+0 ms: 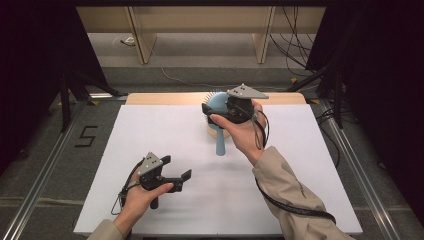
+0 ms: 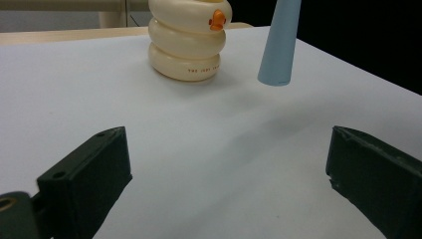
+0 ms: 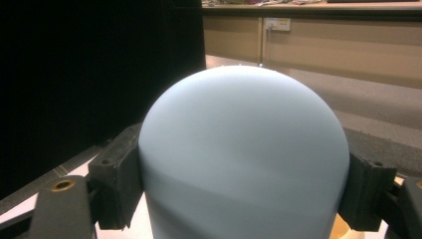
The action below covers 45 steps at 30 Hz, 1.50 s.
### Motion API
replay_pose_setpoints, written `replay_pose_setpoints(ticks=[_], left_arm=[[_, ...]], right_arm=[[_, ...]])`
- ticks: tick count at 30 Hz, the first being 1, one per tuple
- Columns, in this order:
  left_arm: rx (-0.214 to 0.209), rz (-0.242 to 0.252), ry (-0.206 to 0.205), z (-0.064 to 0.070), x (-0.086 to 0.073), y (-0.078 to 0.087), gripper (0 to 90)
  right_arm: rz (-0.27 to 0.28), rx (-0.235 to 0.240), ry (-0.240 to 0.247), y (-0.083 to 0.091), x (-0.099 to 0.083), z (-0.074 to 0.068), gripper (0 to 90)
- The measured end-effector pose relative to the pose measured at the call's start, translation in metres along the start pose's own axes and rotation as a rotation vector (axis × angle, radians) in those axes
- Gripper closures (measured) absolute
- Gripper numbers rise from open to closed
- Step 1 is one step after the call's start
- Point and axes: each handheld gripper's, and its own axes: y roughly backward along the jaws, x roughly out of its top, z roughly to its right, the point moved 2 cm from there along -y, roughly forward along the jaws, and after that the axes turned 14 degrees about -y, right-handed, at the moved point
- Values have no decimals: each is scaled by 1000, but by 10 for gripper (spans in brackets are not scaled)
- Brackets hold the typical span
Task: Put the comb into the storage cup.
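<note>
Two handheld grippers are seen over a white table sheet (image 1: 300, 200) in the high view. The right gripper (image 1: 212, 111) is held in the upper middle of the frame, its jaws closed on the rounded head of a pale blue plastic hairbrush (image 1: 217, 107), whose tapered handle points down toward the lower part of the frame and whose short bristles show along the head's upper edge. In the right gripper view, the smooth blue dome of the brush head (image 3: 244, 154) fills the centre of the frame and is pressed on both sides by the black jaws. Beneath the brush in the high view, a sliver of a cream-coloured, ringed plastic duck toy (image 1: 223, 133) can be made out.

The left gripper (image 1: 176, 168) is held in the lower left of the high view, above the sheet, with its jaws spread wide and nothing between them. In the left gripper view, the two black jaws are seen far apart at the bottom corners; the duck toy (image 2: 188, 42) stands on the sheet in the upper middle, an orange beak visible on it, and the blue handle tip (image 2: 278, 50) hangs just to its right, apparently clear of the sheet.
</note>
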Motion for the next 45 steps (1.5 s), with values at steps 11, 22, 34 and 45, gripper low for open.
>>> replay_pose_setpoints(ticks=[11, 22, 34, 45], left_arm=[[25, -4, -24, -3, -2, 4, 32], [41, -6, -48, -4, -2, 4, 32], [48, -13, -54, -4, -2, 4, 33], [48, -10, -57, -4, -2, 3, 33]], right_arm=[[23, -9, -3, 3, 4, 1, 212], [45, -24, -11, 5, 8, 6, 212], [64, -37, -9, 5, 15, 9, 212], [97, -49, -10, 8, 22, 12, 212]])
